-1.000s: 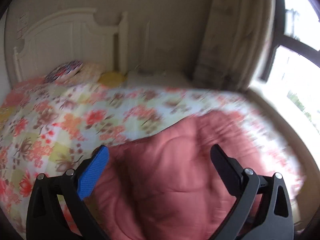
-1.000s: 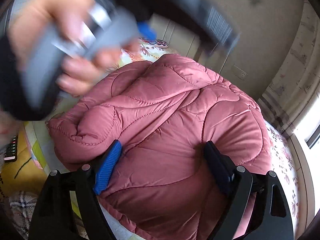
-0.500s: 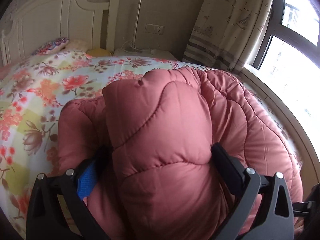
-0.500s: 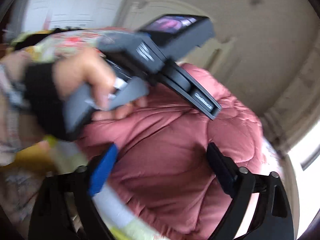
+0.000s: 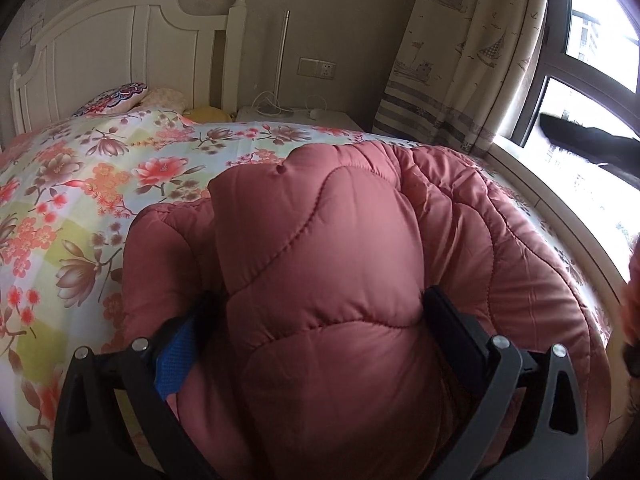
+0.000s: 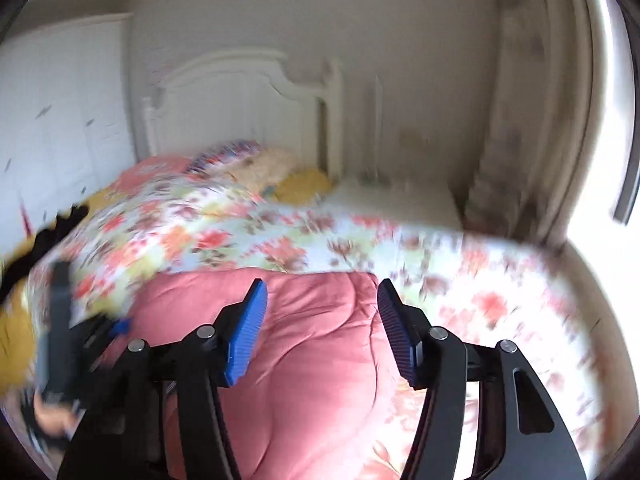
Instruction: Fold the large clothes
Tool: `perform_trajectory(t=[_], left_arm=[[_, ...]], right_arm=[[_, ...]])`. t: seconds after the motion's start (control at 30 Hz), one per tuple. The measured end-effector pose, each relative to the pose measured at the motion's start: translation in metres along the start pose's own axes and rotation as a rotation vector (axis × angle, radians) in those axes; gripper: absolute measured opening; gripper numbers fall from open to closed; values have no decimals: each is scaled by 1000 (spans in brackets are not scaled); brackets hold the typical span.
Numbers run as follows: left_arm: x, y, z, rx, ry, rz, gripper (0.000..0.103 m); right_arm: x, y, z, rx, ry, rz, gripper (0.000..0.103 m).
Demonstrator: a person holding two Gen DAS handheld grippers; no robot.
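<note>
A puffy pink quilted jacket (image 5: 328, 280) lies bunched on a floral bedspread (image 5: 80, 184). My left gripper (image 5: 316, 308) has its jaws wide apart around a thick fold of the jacket, which bulges between the fingers; the fingertips are buried in the fabric. In the blurred right wrist view the jacket (image 6: 320, 360) lies below my right gripper (image 6: 320, 300), which is open and empty above it. The other gripper and the hand holding it show at the left edge (image 6: 60, 340).
A white headboard (image 5: 120, 48) and pillows (image 5: 116, 98) stand at the far end of the bed. A white nightstand (image 5: 296, 116) with cables, a patterned curtain (image 5: 460, 52) and a window (image 5: 592, 80) lie to the right.
My left gripper has pushed down into the jacket and now straddles a thick fold. My right gripper has lifted off the jacket, swung toward the headboard and narrowed its gap.
</note>
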State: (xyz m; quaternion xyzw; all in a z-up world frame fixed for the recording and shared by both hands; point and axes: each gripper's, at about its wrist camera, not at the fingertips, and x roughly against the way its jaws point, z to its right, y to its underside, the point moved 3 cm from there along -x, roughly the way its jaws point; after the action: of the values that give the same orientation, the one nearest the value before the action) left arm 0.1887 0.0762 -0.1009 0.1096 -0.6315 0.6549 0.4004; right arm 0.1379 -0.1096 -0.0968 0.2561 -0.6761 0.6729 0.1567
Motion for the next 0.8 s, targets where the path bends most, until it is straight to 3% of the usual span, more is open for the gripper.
perform_trajectory(t=[0.07, 0.13, 0.23, 0.33, 0.43, 0.5, 0.57, 0.63, 0.7, 0.77, 0.8], left_arm=[[0, 0, -1, 7, 6, 0, 101], [1, 0, -4, 11, -15, 2, 101], [0, 1, -8, 27, -1, 2, 101], [-1, -2, -3, -4, -36, -11, 101], [14, -17, 14, -107, -175, -47, 101], [40, -38, 33, -176, -239, 41, 101], [56, -58, 50, -202, -208, 108, 101], [45, -75, 62, -246, -224, 111, 101], [13, -76, 58, -276, -316, 39, 101], [-45, -58, 30, -257, -435, -150, 101], [-57, -51, 16, -189, -345, -157, 101]], right_arm=[[-52, 13, 10, -32, 30, -135, 54], [-109, 45, 12, -25, -28, -357, 55], [-120, 55, 31, -158, -127, -371, 57], [-115, 57, 23, -95, -85, -359, 57], [-114, 58, 15, -57, -52, -362, 58], [-113, 57, 13, -37, -34, -357, 58], [-114, 58, 17, -37, -30, -354, 58], [-112, 59, 19, -38, -24, -351, 58], [-111, 58, 20, -34, -16, -347, 58], [-110, 58, 21, -35, -12, -344, 59], [-110, 57, 22, -30, 3, -344, 59]])
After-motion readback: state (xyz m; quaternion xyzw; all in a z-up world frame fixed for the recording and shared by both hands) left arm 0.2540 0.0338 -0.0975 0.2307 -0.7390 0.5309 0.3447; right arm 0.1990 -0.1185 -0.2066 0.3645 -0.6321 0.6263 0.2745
